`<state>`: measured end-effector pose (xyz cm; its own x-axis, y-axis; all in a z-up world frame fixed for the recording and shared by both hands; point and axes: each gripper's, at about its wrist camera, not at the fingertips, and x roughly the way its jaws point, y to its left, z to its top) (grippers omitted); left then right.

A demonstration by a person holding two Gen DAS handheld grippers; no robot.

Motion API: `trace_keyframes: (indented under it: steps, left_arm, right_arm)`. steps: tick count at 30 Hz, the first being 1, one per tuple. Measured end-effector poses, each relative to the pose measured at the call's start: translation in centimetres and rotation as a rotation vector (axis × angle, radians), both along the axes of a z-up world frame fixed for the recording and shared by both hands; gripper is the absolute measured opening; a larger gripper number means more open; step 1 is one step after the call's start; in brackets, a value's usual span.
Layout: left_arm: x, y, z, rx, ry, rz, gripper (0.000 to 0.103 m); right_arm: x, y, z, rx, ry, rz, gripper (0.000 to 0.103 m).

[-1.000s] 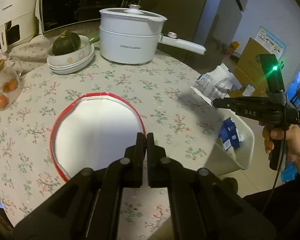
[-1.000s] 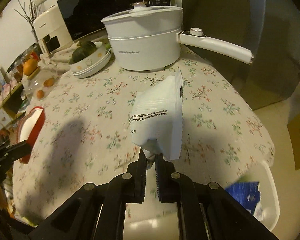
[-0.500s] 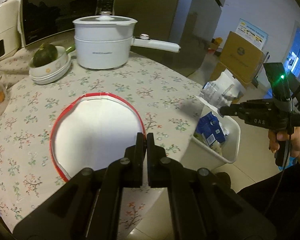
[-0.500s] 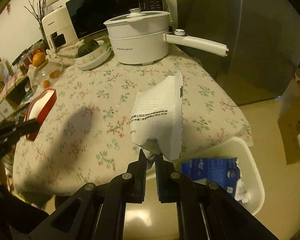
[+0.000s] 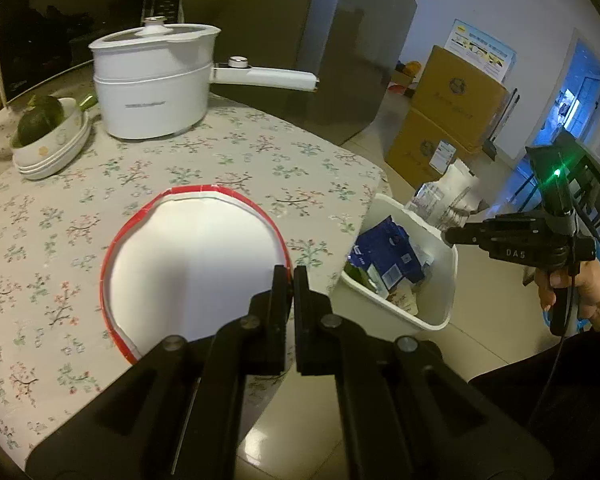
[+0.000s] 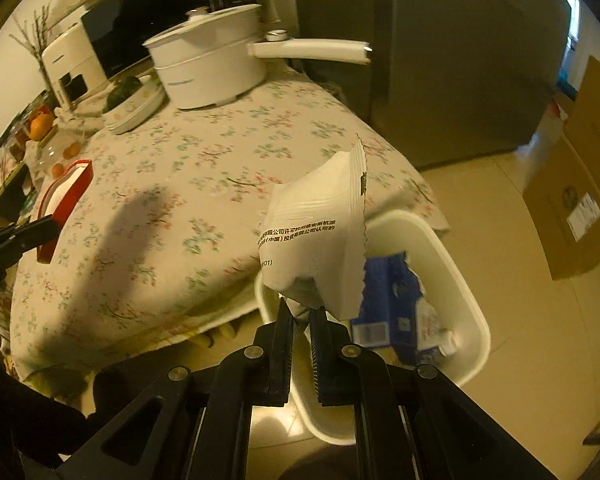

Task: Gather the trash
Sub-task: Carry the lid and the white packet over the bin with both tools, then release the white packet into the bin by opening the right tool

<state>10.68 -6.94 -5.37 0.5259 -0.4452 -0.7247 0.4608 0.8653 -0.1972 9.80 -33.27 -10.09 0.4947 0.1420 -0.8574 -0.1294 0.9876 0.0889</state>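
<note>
My left gripper [image 5: 291,277] is shut on the rim of a red-edged white paper bowl [image 5: 196,264], held above the flowered table [image 5: 220,160]. From the right wrist, the bowl [image 6: 66,200] and that gripper [image 6: 52,222] show at the far left. My right gripper [image 6: 300,312] is shut on a white snack packet [image 6: 320,236], which hangs over the near end of a white bin [image 6: 466,288] on the floor by the table. A blue carton [image 6: 392,304] lies in the bin. In the left wrist view, the right gripper [image 5: 446,236] holds the packet [image 5: 444,200] above the bin [image 5: 380,302].
A white pot with a long handle [image 5: 152,84] and stacked bowls holding a green squash [image 5: 48,132] stand at the table's back, before a microwave [image 5: 60,32]. Cardboard boxes [image 5: 452,120] and a tall grey fridge [image 6: 440,60] stand beyond the bin.
Both grippers have moved sideways toward the table's edge with their loads. The packet, earlier over the tablecloth, now hangs over the bin, and the bin shows more fully.
</note>
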Motion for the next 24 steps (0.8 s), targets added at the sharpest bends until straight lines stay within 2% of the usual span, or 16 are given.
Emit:
trace_keyframes:
  steps: [8, 20, 24]
  left_arm:
    - [0.2, -2.7, -0.6, 0.006, 0.014, -0.043, 0.003]
    - [0.2, -6.5, -1.8, 0.032, 0.037, -0.115, 0.003]
    - [0.1, -7.7, -2.1, 0.029, 0.048, -0.144, 0.003]
  right_arm:
    - [-0.7, -3.1, -1.4, 0.009, 0.05, -0.049, 0.009]
    - [-0.6, -6.3, -4.3, 0.025, 0.176, -0.122, 0.009]
    - [-0.4, -7.1, -5.3, 0.058, 0.223, -0.145, 0.013]
